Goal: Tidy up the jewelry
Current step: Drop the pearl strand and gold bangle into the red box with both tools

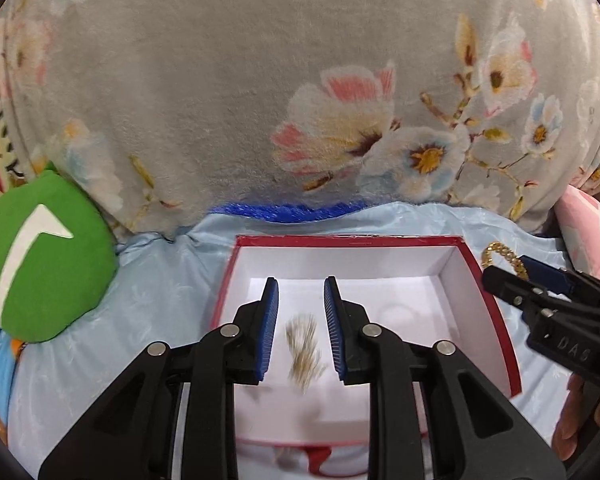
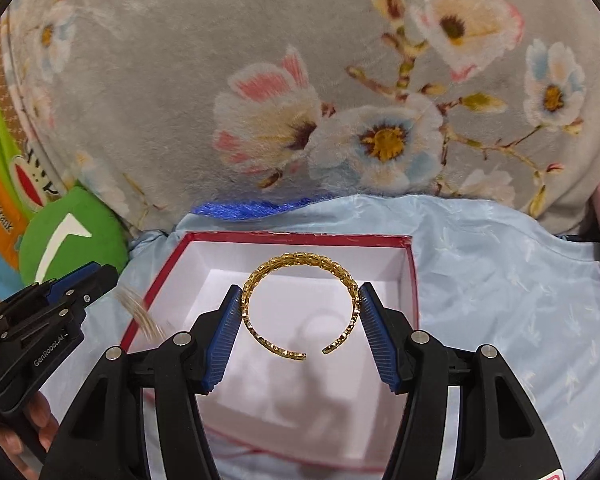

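A: Right tongs (image 2: 300, 332) pinch the bangle (image 2: 300, 304) across its sides, over the box (image 2: 300, 237). Stiff, light, slick; the open ends could slip.

B: And the left tongs (image 1: 300, 330)?

A: Narrowly parted over the box, a blurred gold chain (image 1: 304, 354) dangling between the pads (image 1: 270, 328); whether it is gripped I cannot tell. Limp and thin, it's best taken mid-strand. Beyond the box, a floral cushion (image 1: 220, 100).

Gold open bangle (image 2: 300, 304) above a red-edged, white-lined box (image 2: 410, 280); pale blue satin cloth (image 2: 500, 280); grey blanket (image 2: 180, 80) patterned with pink and blue flowers; green cushion (image 1: 44, 264).
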`<state>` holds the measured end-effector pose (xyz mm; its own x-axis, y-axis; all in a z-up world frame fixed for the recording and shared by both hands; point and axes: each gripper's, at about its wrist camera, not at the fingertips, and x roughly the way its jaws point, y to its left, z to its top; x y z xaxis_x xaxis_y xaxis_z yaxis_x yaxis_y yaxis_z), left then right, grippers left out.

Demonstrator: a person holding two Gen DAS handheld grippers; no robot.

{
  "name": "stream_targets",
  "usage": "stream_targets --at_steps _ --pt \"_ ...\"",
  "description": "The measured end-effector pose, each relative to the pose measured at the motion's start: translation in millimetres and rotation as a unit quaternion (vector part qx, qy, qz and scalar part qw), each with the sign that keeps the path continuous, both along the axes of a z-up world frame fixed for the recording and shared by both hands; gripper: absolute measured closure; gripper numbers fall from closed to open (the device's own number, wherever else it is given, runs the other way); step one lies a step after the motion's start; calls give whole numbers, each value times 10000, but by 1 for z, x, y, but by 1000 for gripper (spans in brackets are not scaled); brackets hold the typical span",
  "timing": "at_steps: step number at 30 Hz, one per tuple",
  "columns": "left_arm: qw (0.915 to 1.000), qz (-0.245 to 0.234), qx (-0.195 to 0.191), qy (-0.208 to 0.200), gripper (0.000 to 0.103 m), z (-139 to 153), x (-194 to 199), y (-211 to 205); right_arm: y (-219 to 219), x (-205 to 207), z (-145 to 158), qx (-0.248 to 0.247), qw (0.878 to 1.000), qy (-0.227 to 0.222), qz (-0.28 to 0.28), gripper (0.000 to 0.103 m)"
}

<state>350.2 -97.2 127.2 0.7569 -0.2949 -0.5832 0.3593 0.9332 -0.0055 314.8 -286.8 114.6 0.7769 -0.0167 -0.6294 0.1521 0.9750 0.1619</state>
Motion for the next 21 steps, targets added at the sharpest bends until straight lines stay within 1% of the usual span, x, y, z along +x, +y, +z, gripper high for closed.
stream_targets --at_steps 2,4,7,11,15,17,18,19,20,21 --pt "9998 56 15 182 80 -12 24 -7 -1 16 -11 -75 9999 109 -13 45" --pt "9994 136 45 310 80 -24 42 -13 -5 33 -22 -51 9997 231 -22 45" --pt "9990 215 149 372 80 -39 58 -16 -11 53 -41 -28 9988 480 -72 45" --pt "9980 227 189 550 80 -54 70 -16 -15 70 -64 -144 9962 841 -188 45" --pt "9974 274 240 622 80 -65 76 -11 -16 81 -79 -198 9938 1081 -181 45" --pt "9971 272 174 696 80 -69 78 -8 -15 82 -81 -201 9935 1107 -157 45" --pt "9968 283 139 729 80 -71 78 -5 -14 81 -80 -234 9938 1075 -172 42" --pt "9965 284 102 774 77 -73 78 -2 -14 80 -79 -288 9940 1034 -189 34" --pt "9962 288 78 816 74 -75 77 0 -13 78 -78 -344 9943 985 -212 31" --pt "9959 304 51 847 64 -76 76 3 -12 75 -76 -384 9948 924 -212 30"
